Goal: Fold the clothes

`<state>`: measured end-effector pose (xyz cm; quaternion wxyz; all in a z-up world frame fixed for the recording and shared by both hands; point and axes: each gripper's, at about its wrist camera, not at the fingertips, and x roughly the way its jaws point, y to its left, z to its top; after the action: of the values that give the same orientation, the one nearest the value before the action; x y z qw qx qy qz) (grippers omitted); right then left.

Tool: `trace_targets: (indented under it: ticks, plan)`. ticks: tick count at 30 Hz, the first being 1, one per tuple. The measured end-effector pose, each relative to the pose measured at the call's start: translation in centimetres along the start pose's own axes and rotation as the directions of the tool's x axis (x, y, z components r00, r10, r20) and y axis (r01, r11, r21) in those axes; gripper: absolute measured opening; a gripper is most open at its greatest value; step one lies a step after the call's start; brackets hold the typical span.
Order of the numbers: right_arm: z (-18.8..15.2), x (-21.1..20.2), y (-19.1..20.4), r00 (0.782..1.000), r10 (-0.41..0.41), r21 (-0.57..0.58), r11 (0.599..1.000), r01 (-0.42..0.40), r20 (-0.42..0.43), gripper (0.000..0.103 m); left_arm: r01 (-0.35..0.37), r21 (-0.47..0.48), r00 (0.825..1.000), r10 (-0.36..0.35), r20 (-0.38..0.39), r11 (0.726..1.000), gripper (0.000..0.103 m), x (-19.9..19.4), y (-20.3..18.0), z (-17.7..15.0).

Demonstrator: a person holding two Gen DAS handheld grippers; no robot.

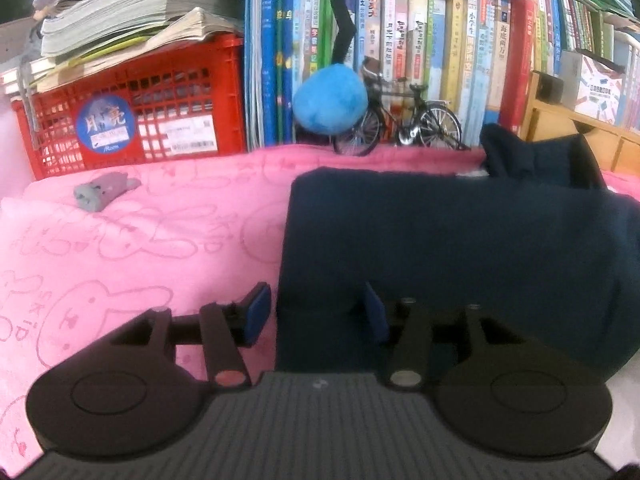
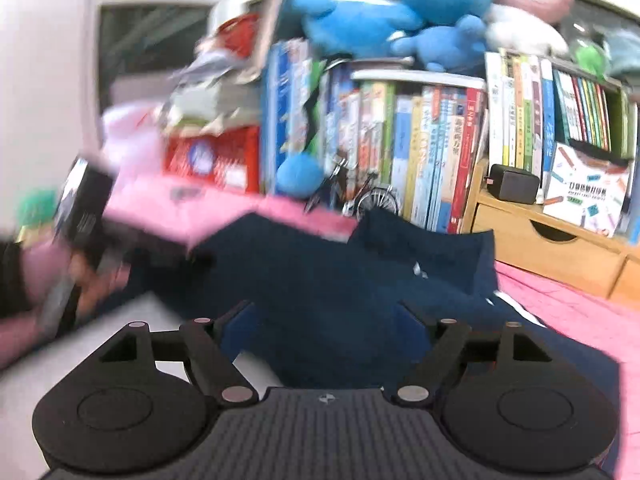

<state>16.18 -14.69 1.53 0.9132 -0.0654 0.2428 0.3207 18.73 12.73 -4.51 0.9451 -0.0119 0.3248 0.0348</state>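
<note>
1. A dark navy fabric garment (image 1: 460,248) lies folded into a thick block on a pink cloth printed with rabbit outlines (image 1: 132,248), its long axis running left to right across the left wrist view.
2. The left gripper (image 1: 316,314) sits low at the garment's near left corner, jaws partly spread; the left blue pad (image 1: 258,312) stands over the pink cloth, the right one against the navy fabric, so the corner lies between them, with no pinch to be seen.
3. The right gripper (image 2: 324,320) hovers above the near edge of the same garment (image 2: 360,280), jaws spread wide and nothing held; this view is blurred by motion.
4. In the right wrist view the person's left hand (image 2: 80,280) with its gripper appears at the far left, at the garment's left end.
5. The navy collar end (image 2: 424,240) rises at the far right, towards the wooden drawer unit (image 2: 540,248).
6. Judged from these views, the left gripper is the nearer to cloth; any coming fold would likely turn on that left corner, the garment stretching away to the right of it.
7. Behind stand a red plastic crate (image 1: 132,112), a row of upright books (image 1: 440,60) and a small model bicycle (image 1: 400,120).
</note>
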Motion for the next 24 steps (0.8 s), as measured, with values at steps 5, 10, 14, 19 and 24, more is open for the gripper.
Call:
trace_targets:
  ticks: [5, 10, 14, 19, 24]
  plan:
    - [-0.1, 4.8, -1.8, 0.986, -0.148, 0.117, 0.981, 0.156, -0.08, 0.074, -0.003, 0.001, 1.0, 0.003, 0.001, 1.0, 0.051, -0.1, -0.1, -0.1]
    - [-3.2, 6.4, -4.8, 0.947, -0.283, 0.149, 0.941, 0.305, -0.155, 0.068, 0.003, 0.001, 1.0, -0.003, 0.0, 1.0, 0.054, 0.0, -0.1, -0.1]
    - [-3.4, 6.9, -4.8, 0.94, -0.299, 0.144, 0.935, 0.323, -0.165, 0.071, 0.0, 0.003, 1.0, 0.0, -0.002, 1.0, 0.054, 0.0, -0.2, -0.1]
    - [-3.3, 7.1, -4.1, 0.929, -0.33, 0.105, 0.931, 0.349, -0.168, 0.072, -0.003, 0.004, 1.0, 0.003, -0.002, 1.0, 0.054, -0.1, -0.2, -0.1]
    - [-3.1, 7.2, -4.0, 0.933, -0.318, 0.095, 0.937, 0.337, -0.169, 0.08, -0.004, -0.003, 1.0, 0.004, -0.004, 1.0, 0.057, 0.0, -0.1, -0.1]
